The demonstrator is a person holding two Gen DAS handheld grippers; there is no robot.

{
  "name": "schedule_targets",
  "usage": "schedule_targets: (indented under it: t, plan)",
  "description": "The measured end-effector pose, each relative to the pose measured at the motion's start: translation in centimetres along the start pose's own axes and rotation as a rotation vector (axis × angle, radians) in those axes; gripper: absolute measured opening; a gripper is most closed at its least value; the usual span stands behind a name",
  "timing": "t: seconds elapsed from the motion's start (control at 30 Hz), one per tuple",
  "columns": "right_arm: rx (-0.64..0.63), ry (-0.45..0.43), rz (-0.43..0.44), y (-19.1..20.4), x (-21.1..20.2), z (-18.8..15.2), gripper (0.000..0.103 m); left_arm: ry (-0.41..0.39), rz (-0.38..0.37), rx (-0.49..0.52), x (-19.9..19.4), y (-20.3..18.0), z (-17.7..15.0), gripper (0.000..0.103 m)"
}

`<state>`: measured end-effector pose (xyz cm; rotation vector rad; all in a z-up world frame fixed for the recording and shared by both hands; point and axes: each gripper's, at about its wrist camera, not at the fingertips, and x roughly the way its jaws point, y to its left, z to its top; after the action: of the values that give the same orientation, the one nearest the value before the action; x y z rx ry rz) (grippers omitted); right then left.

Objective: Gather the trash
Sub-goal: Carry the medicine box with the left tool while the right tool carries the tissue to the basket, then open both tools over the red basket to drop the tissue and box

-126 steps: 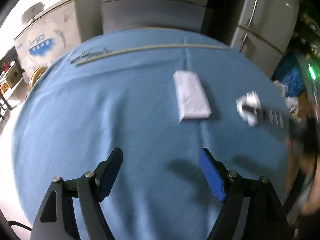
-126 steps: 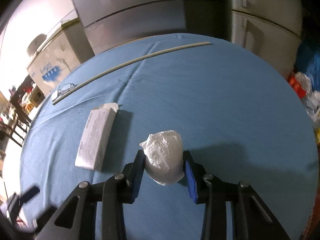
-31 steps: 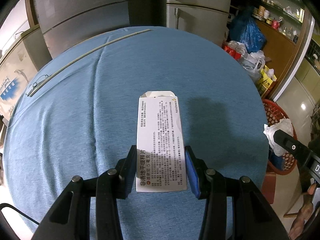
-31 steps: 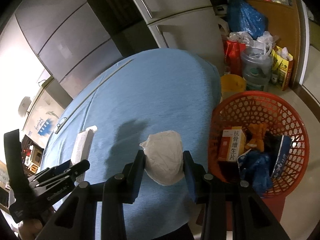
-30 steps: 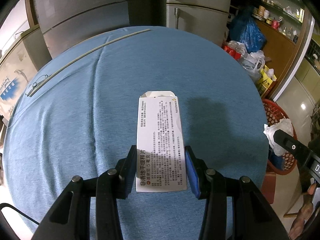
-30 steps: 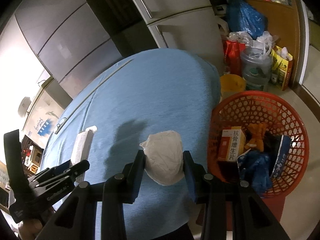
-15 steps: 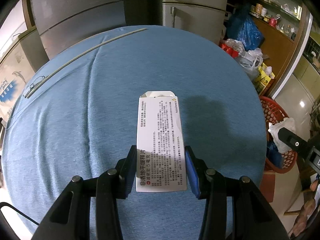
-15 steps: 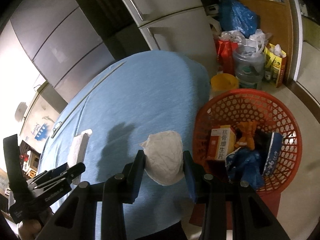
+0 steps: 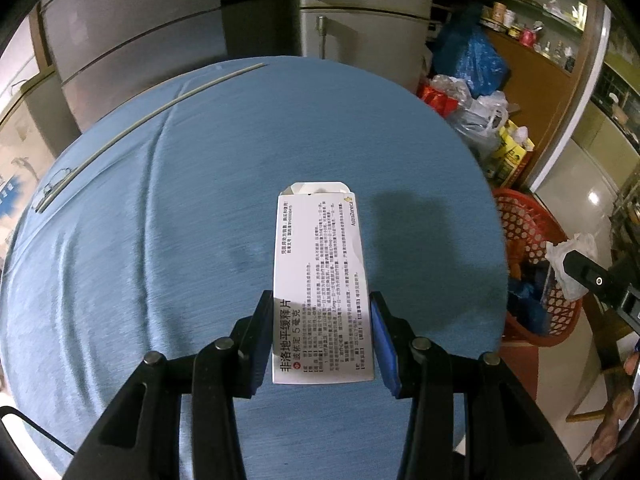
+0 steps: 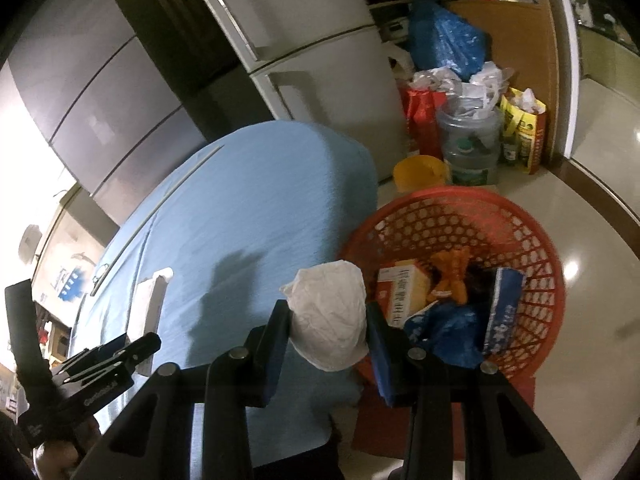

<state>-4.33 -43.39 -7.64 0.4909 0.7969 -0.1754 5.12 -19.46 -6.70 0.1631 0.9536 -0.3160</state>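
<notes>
Right wrist view, nearest: the right gripper (image 10: 328, 344) was clenched on a crumpled white wad (image 10: 328, 316), soft and rounded like balled tissue or thin plastic, pinched at its lower half between the blue pads. The wad hung at the near right edge of the table, with the red basket (image 10: 532, 248) just beyond and to its right; the coming drop appeared to turn on carrying the wad rightward past the rim, which it did not yet clearly clear. The basket was round, of perforated rigid plastic, and already held an orange-and-white carton (image 10: 404, 296), a blue crinkled wrapper (image 10: 444, 332) and other scraps. Left wrist view: the left gripper (image 9: 322, 336) grasped a white medicine box (image 9: 320, 276) by its near end, its long axis pointing straight away from the jaws, its far flap open, flat printed card. It hung over the blue tablecloth (image 9: 160, 240), a finely woven, faintly creased fabric, well left of the basket; the right hand was thus the nearer. Far left lay a thin pale rod (image 9: 160, 108).
</notes>
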Motion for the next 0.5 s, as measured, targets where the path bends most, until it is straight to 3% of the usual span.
schedule_targets:
  t: [0.5]
  plan:
    - [0.084, -0.055, -0.102, -7.2, -1.9, 2.2, 0.041, -0.018, -0.108, 0.154, 0.1, -8.6, 2.1, 0.047]
